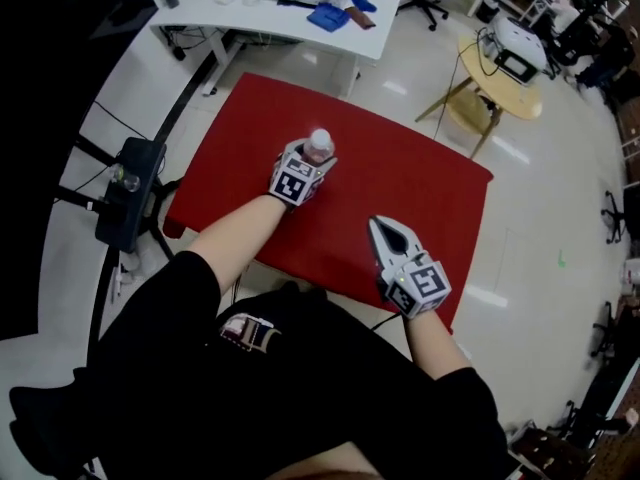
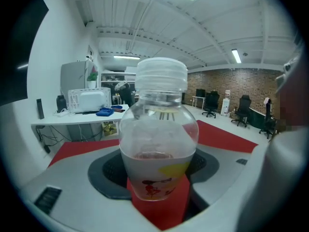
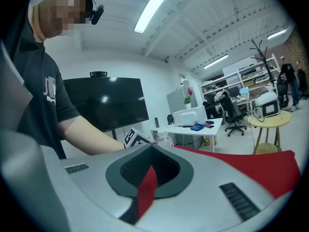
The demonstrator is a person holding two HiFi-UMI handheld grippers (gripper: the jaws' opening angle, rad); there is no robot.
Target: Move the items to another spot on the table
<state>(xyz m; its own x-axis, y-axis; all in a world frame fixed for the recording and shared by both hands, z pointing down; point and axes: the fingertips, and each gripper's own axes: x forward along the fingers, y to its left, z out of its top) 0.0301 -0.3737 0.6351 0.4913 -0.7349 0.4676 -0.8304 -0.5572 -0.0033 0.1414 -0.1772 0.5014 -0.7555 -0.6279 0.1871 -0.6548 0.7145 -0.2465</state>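
A clear plastic bottle with a white cap stands upright over the middle of the red table. It holds a little reddish liquid and carries a label with yellow and red print. My left gripper is shut on the bottle's lower body, one pad on each side. In the left gripper view the bottle fills the centre between the grey pads. My right gripper hovers over the table's near right part, shut and holding nothing, its tips meeting.
A white desk with a blue item and boxes stands beyond the table. A round wooden side table is at the back right. A black stand with a device stands on the floor at the left.
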